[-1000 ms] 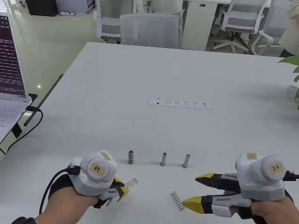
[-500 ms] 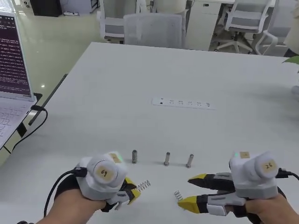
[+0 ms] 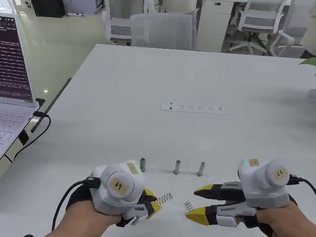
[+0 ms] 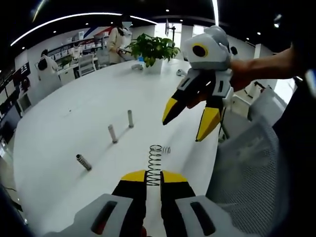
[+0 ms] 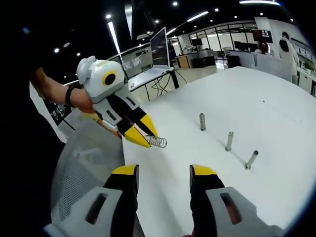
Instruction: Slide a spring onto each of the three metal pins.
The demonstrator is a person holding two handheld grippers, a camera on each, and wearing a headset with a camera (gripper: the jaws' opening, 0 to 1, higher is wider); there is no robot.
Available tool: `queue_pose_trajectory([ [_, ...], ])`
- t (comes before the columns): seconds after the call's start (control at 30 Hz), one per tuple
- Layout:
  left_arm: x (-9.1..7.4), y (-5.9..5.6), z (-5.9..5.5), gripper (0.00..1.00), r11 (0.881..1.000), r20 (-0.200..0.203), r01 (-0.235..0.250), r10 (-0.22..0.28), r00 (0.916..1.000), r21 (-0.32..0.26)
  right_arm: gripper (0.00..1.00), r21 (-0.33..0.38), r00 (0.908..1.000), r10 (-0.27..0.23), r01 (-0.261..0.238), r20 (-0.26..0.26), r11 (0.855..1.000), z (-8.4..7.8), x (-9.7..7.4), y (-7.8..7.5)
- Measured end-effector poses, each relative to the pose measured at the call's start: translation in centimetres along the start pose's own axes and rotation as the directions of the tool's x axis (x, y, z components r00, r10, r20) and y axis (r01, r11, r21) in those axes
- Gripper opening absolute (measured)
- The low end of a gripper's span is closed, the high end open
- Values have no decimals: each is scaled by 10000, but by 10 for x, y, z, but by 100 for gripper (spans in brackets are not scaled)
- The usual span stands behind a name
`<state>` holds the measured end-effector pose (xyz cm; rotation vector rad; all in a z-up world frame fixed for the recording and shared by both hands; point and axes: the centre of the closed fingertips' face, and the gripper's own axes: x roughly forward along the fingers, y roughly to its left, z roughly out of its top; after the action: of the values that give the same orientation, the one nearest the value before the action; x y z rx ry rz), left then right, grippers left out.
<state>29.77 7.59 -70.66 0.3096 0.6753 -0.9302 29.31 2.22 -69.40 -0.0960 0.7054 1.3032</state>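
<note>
Worktop [image 3: 148, 79], white, seen from above in the head view, with a row of three short metal pins standing upright on its near part.

The first pin [image 3: 142, 164], at the end of the row on the person's left, already carries a spring wound around its shaft. The middle pin [image 3: 177, 167] and the third pin [image 3: 201, 169] are bare.

The left gripper [image 3: 150, 207] sits on the near side of the row, close to the first pin. Its yellow-tipped jaws are drawn narrow and pinch one end of a held spring [image 3: 165, 198]. The rest of the coil juts out past the tips, towards the right gripper. In the left gripper view the coil rises straight up from between the two closed tips.

The right gripper [image 3: 194, 201] also sits on the near side of the row, below the third pin, and points towards the left gripper. Its jaws are spread wide with nothing between them, and the right gripper view shows a clear gap between its two tips.

A loose spring [image 3: 188, 205] lies on the worktop on the near side of the row, between the two grippers and just beside the right gripper's nearer tip.

Beyond the row, well apart from it, a white power strip [image 3: 194, 108] lies flat. To the far left of the row an open laptop [image 3: 12, 69] stands at the worktop's edge. Office chairs [image 3: 160, 29] stand behind the far edge.
</note>
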Motion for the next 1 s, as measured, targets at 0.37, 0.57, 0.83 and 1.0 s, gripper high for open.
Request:
queue_pose_trajectory([
  [0.37, 4, -26, 13, 2, 9968, 166, 611, -620, 9979, 515, 33, -238, 9980, 629, -631, -99, 9977, -1, 5, 11],
  [0.57, 5, -37, 18, 2, 9927, 235, 884, -906, 9956, 819, 27, -456, 9937, 1104, -1112, -199, 9928, -2, 8, 20],
  [0.83, 3, -46, 22, 2, 9816, 300, 1249, -1305, 9910, 1446, 18, -677, 9877, 1548, -1561, -232, 9854, -1, 10, 28],
  [1.0, 4, -50, 20, 2, 9761, 236, 1404, -1463, 9890, 1661, 12, -771, 9836, 1788, -1801, -242, 9806, -1, 9, 33],
])
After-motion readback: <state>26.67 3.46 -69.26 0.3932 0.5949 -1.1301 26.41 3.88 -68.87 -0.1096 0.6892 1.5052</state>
